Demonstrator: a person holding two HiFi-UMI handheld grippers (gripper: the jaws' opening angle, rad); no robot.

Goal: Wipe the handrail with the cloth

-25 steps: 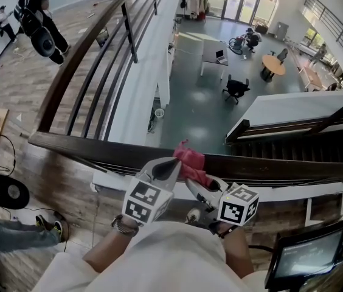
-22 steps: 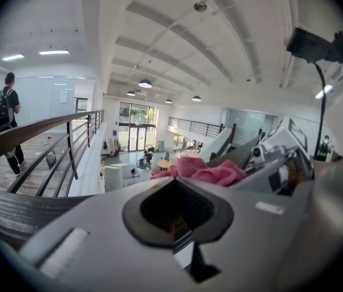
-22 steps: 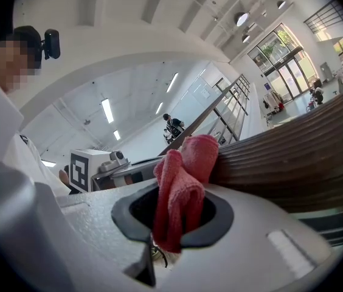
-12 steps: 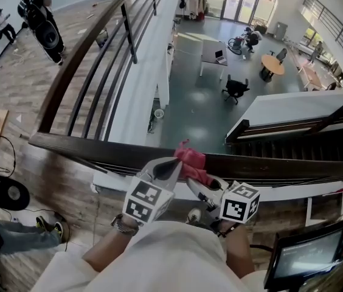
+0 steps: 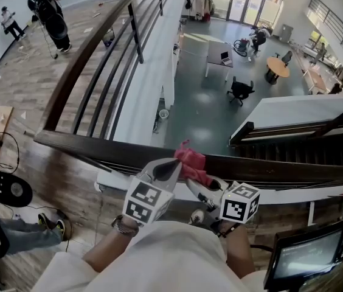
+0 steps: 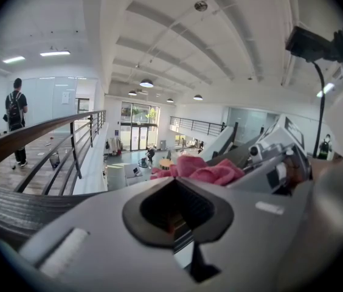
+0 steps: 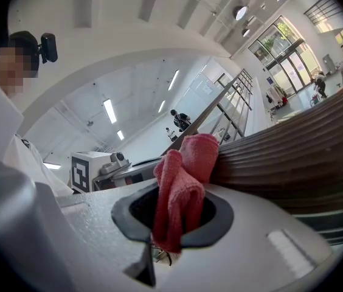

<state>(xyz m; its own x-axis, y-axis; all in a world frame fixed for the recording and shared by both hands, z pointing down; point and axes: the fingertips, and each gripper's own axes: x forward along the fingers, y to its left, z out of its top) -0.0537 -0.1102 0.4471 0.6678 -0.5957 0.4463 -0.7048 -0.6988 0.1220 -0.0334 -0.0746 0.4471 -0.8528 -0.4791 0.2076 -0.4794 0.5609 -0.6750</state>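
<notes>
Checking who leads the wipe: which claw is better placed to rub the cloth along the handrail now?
Right. The right claw is shut on the pink cloth, which lies against the dark handrail. The left claw is shut with nothing in it, its tip beside the cloth.

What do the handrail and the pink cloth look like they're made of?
The handrail looks like dark-stained wood, semi-gloss: fine lengthwise grain lines show. The cloth looks like soft pink-red microfibre or terry: fuzzy nubby surface, limp folds.
</notes>
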